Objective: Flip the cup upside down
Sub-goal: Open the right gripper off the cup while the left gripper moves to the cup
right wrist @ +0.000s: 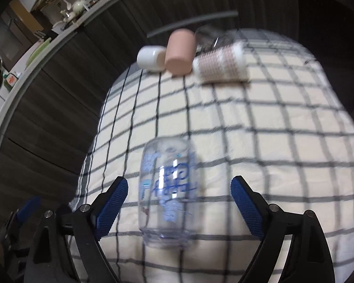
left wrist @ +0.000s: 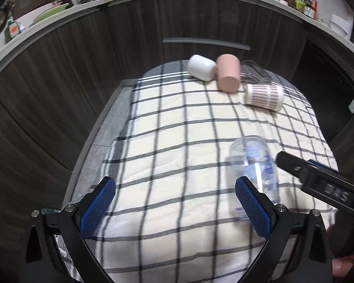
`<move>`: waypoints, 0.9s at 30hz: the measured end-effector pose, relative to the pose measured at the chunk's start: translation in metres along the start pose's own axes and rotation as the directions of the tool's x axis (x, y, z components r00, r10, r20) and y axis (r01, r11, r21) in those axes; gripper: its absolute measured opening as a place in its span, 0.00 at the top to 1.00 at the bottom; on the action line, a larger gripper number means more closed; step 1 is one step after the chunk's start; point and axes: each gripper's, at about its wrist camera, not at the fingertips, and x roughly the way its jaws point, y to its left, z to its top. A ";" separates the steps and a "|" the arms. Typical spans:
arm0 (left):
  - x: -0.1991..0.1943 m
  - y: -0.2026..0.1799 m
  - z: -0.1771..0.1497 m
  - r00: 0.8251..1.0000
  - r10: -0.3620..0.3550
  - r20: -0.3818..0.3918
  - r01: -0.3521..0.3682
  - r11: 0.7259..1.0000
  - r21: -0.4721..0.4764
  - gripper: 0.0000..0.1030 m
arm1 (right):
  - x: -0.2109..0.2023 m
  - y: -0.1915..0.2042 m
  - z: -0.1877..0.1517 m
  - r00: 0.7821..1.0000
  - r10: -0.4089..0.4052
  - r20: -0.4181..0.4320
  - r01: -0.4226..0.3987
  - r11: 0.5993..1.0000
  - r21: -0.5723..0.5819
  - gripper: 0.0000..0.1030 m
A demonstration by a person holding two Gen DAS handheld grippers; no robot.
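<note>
A clear cup with blue print (right wrist: 168,193) lies on its side on the checked cloth, its mouth toward me, between the wide-open fingers of my right gripper (right wrist: 179,200) without touching them. It also shows in the left wrist view (left wrist: 254,167), just right of my left gripper (left wrist: 175,200), which is open and empty over the cloth. The right gripper's black finger (left wrist: 318,179) reaches in from the right there.
At the far end of the cloth (left wrist: 177,129) lie a white cup (left wrist: 201,67), a pink cup (left wrist: 227,73), a patterned cup (left wrist: 264,96) and a clear glass (left wrist: 254,70), all on their sides. Dark wood cabinet fronts (left wrist: 59,82) surround the table.
</note>
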 end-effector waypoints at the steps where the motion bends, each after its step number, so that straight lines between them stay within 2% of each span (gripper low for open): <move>1: 0.001 -0.009 0.003 1.000 -0.012 -0.003 0.012 1.000 0.015 0.00 | -0.009 -0.002 0.001 1.000 -0.018 0.019 0.019 1.000 -0.010 0.14; 6: 0.007 -0.049 0.011 0.998 -0.060 -0.019 0.061 0.996 0.069 0.00 | -0.048 -0.023 0.003 0.987 -0.115 0.109 0.119 0.993 -0.028 0.13; 9: 0.014 -0.072 0.015 0.996 -0.084 -0.031 0.086 0.991 0.098 0.00 | -0.065 -0.037 0.006 0.973 -0.173 0.155 0.179 0.983 -0.027 0.13; 16: 0.034 -0.107 0.021 0.992 -0.095 -0.086 0.105 0.987 0.120 0.00 | -0.099 -0.055 0.005 0.908 -0.288 0.303 0.313 0.949 -0.036 0.12; 23: 0.063 -0.111 0.030 0.982 -0.062 -0.176 0.082 0.991 0.106 0.00 | -0.118 -0.055 0.003 0.835 -0.327 0.442 0.372 0.928 -0.016 0.07; 27: 0.082 -0.113 0.035 0.966 -0.044 -0.253 0.074 0.991 0.108 0.00 | -0.116 -0.052 0.008 0.824 -0.324 0.464 0.378 0.925 -0.025 0.07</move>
